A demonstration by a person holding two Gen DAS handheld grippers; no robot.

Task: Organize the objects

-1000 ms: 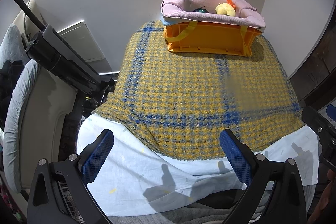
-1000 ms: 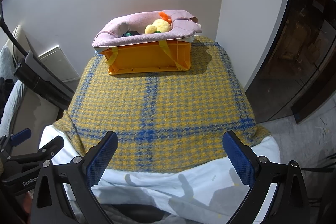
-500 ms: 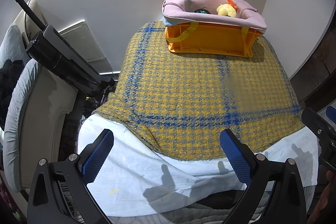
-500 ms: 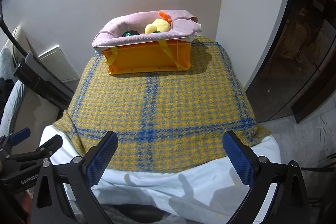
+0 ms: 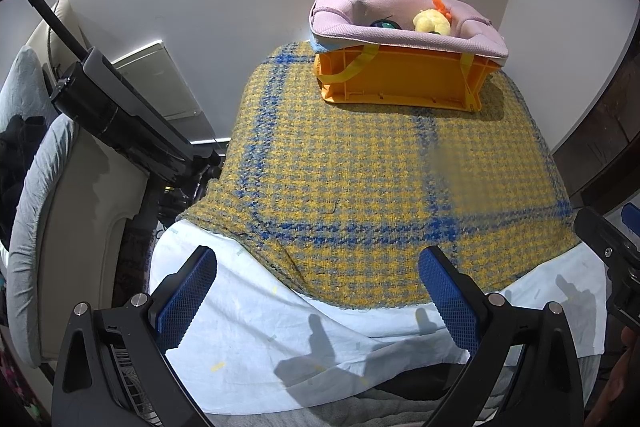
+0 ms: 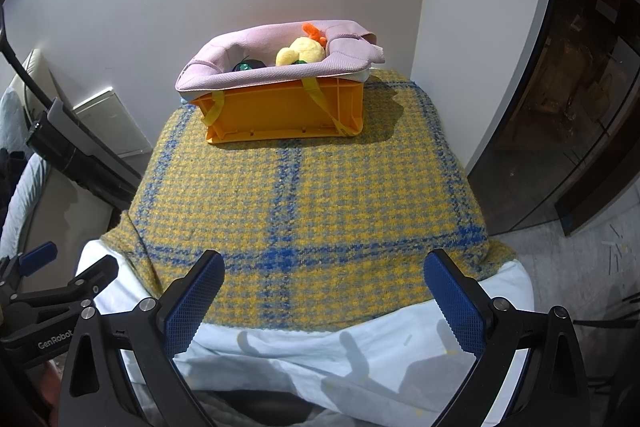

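Observation:
An orange plastic crate (image 5: 404,79) (image 6: 280,107) stands at the far end of the table against the wall, with a pink cloth (image 5: 400,23) (image 6: 280,67) draped over its rim. Inside show a yellow plush toy (image 5: 432,23) (image 6: 300,53) with an orange tuft and a dark green-blue object (image 5: 384,24) (image 6: 244,66). My left gripper (image 5: 318,279) is open and empty, low over the table's near edge. My right gripper (image 6: 324,283) is open and empty, also at the near edge, far from the crate.
A yellow-and-blue checked blanket (image 5: 380,179) (image 6: 304,207) covers the table over a pale blue sheet (image 5: 320,327) (image 6: 360,359). A black pole (image 5: 120,115) and a grey cushioned chair (image 5: 36,187) stand left. A dark glass cabinet (image 6: 568,107) stands right.
Both views have shifted very slightly; the crate sits marginally higher in the left wrist view. Both grippers stay open and empty.

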